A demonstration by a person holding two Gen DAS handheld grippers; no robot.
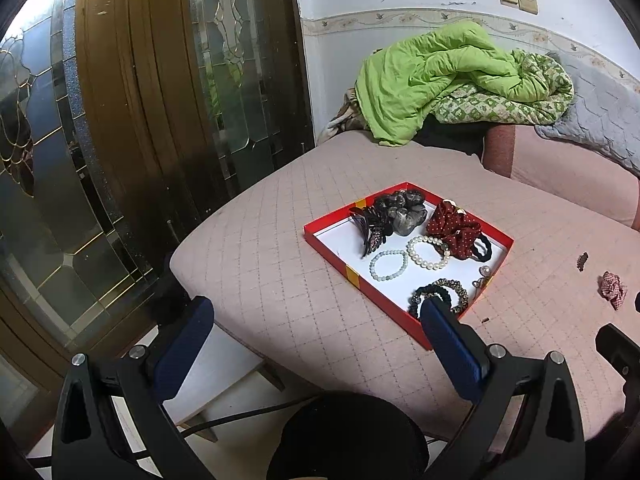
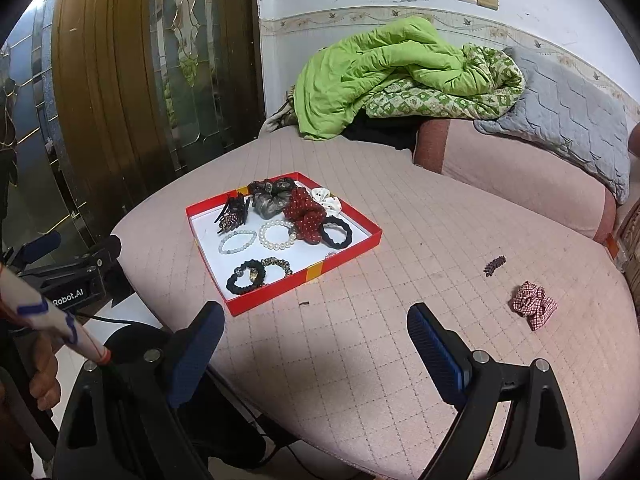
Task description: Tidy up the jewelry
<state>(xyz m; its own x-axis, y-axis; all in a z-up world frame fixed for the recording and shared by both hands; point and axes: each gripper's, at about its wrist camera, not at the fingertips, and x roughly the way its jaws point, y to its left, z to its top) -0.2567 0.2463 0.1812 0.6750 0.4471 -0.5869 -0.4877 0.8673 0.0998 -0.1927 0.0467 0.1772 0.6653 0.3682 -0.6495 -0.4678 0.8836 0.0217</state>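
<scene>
A red tray [image 1: 332, 258] [image 2: 344, 258] with a white floor lies on the pink quilted cushion. In it lie scrunchies, a black claw clip [image 2: 234, 210], two bead bracelets [image 2: 276, 234] and black hair ties. Outside it, to the right, lie a red checked scrunchie [image 2: 534, 304] [image 1: 612, 288] and a small dark hair clip [image 2: 495, 265] [image 1: 582, 261]. My left gripper [image 1: 316, 312] is open and empty, near the tray's front corner. My right gripper [image 2: 316, 320] is open and empty above bare cushion, in front of the tray and left of the checked scrunchie.
A green quilt [image 2: 384, 76] and a grey quilted pad [image 2: 568, 116] are piled at the back of the cushion. A wood and glass door [image 1: 140, 120] stands to the left. The cushion's front edge [image 2: 280, 412] drops to the floor.
</scene>
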